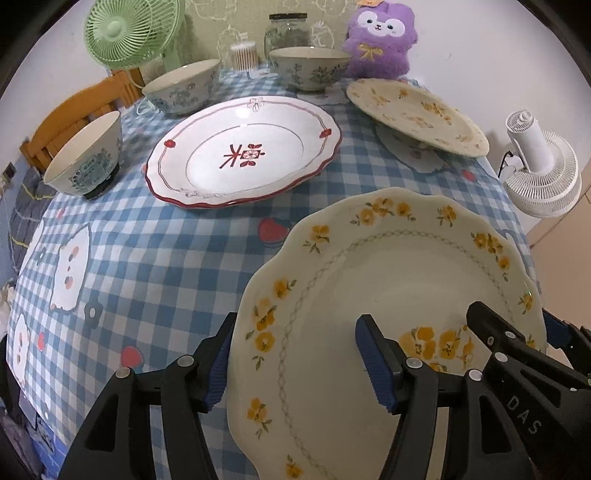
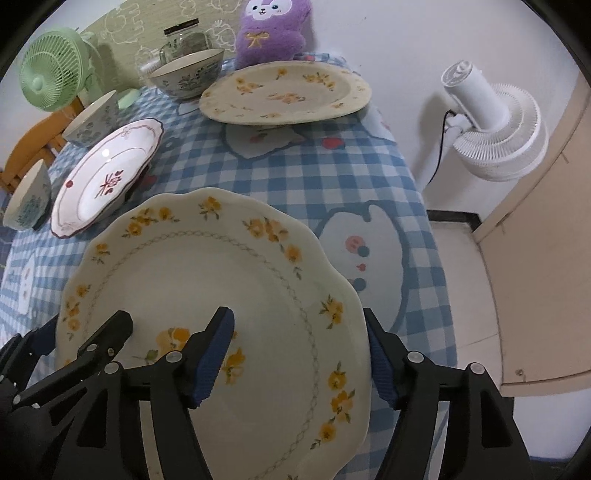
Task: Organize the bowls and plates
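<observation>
Left gripper (image 1: 299,363) and right gripper (image 2: 301,356): we note each parted, astride opposite rims of the yellow-flowered plate (image 1: 388,295) at the table's (image 1: 147,266) near edge, pads apparently not pressing.

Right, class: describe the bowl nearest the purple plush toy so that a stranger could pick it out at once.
Start at the blue-and-white checked tablecloth and look to its far end, where the purple plush toy sits against the wall. Just left of it stands the wide cream ceramic bowl with dark leafy sprigs. It is broader and shallower than the two other bowls, and a glass jar stands behind it.
</observation>
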The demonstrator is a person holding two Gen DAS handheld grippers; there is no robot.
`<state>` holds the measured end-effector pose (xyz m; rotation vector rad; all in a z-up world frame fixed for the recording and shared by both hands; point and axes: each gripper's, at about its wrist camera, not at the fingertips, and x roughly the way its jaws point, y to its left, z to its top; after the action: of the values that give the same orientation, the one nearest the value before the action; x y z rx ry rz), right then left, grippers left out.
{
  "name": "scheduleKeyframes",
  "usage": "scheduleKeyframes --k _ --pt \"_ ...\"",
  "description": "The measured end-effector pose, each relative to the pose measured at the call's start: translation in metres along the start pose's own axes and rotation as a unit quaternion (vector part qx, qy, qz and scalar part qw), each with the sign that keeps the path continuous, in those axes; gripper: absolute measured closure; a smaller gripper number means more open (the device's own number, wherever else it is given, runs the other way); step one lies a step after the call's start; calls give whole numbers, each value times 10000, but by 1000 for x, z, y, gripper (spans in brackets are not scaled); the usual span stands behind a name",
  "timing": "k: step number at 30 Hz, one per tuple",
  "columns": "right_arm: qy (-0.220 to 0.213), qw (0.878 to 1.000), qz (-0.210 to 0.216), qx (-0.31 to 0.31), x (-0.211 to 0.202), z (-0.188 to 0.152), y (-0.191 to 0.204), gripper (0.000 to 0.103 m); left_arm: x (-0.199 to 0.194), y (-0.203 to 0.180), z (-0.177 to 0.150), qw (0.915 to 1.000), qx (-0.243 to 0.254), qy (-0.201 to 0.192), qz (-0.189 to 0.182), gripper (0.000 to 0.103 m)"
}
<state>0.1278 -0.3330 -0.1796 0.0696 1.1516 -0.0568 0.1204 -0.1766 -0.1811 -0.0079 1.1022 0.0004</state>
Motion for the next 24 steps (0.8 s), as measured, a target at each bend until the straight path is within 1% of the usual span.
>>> scheduleKeyframes --k 2,4,9,11,18,24 --pt "-68 10000 -7 -32 -4 1 -1 31 -5 -2 0 9999 45 -114 71 36" --pt "-136 9999 -53 -51 -9 2 -2 31 -11 -4 1 9997 69 -200 135 33" --pt "-282 9995 81 -68 -25 6 -8 30 -26 -4 2 9993 -4 -336 183 24" --pt "-378 9992 124 -85 -34 9 -9 30 -33 -4 5 9989 -30 -414 211 22" --pt "-706 9973 199 -50 -68 14 -8 28 -62 0 13 9979 -65 -628 157 19" --pt "-1013 9947 162 -61 -99 18 2 28 -88 8 21 9962 -36 -873 64 17"
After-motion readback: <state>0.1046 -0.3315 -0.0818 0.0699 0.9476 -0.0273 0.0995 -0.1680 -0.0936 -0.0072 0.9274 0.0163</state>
